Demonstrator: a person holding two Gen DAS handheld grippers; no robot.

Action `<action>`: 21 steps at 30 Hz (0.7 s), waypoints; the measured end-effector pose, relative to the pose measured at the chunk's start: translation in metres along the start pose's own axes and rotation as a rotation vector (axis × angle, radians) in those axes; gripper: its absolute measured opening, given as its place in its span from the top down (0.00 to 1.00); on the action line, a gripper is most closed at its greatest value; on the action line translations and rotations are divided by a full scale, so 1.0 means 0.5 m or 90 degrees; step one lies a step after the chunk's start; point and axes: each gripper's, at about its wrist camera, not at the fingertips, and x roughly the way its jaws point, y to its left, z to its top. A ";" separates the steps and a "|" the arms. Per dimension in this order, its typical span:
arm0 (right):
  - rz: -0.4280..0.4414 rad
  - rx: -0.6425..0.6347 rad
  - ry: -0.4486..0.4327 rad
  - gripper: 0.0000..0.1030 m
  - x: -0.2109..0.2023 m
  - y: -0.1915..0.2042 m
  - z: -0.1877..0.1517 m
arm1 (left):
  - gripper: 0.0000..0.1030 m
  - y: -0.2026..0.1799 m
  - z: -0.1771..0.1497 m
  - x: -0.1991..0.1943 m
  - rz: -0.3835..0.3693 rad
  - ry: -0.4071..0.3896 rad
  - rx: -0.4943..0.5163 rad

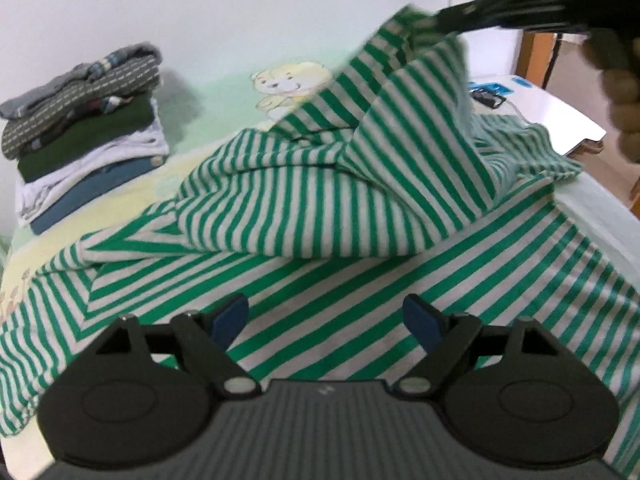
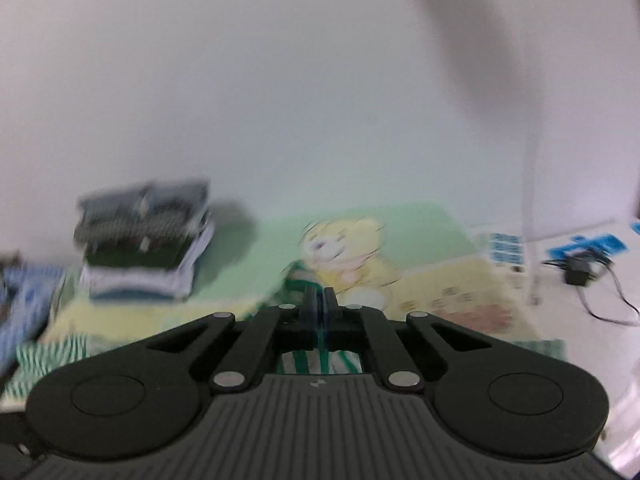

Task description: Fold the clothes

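Note:
A green-and-white striped garment [image 1: 320,208] lies spread and rumpled across the bed. My left gripper [image 1: 326,312] hovers low over its near part, jaws wide open, blue pads [image 1: 232,312] clear of the cloth. My right gripper [image 1: 436,20], held by a hand [image 1: 624,92], pinches one corner of the garment and holds it up at the far right, so the cloth hangs from it in a peak. In the blurred right wrist view the right gripper [image 2: 318,296] is shut, with striped garment [image 2: 304,360] showing between and behind its fingers.
A stack of folded clothes [image 1: 84,120] [image 2: 148,248] stands at the far left against the wall. The sheet has a bear print [image 1: 288,84] [image 2: 348,256]. A white table [image 1: 552,108] with a black device and cables [image 2: 576,272] is to the right.

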 end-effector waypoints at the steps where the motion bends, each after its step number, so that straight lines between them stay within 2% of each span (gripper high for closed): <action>1: -0.002 0.025 -0.013 0.98 -0.021 -0.015 0.004 | 0.17 -0.005 0.001 -0.003 -0.006 -0.005 0.005; 7: -0.034 0.086 -0.042 0.99 -0.119 -0.056 -0.005 | 0.14 -0.037 0.004 -0.018 -0.043 -0.023 0.035; 10: -0.046 0.066 -0.034 0.99 -0.145 -0.050 -0.026 | 0.13 -0.048 0.004 -0.028 -0.062 -0.036 0.049; 13: -0.065 0.014 0.016 0.99 -0.148 -0.034 -0.061 | 0.10 -0.057 0.004 -0.042 -0.071 -0.052 0.063; 14: -0.072 0.001 0.040 0.99 -0.146 -0.034 -0.078 | 0.07 -0.056 0.002 -0.046 -0.072 -0.056 0.063; 17: -0.081 -0.039 0.116 1.00 -0.137 -0.032 -0.129 | 0.06 -0.050 -0.004 -0.064 -0.068 -0.060 0.048; 19: -0.078 -0.066 0.142 0.99 -0.131 -0.032 -0.151 | 0.06 -0.047 -0.009 -0.071 -0.055 -0.060 0.038; 21: -0.063 -0.089 0.140 0.97 -0.130 -0.029 -0.158 | 0.06 -0.047 -0.015 -0.074 -0.036 -0.055 0.030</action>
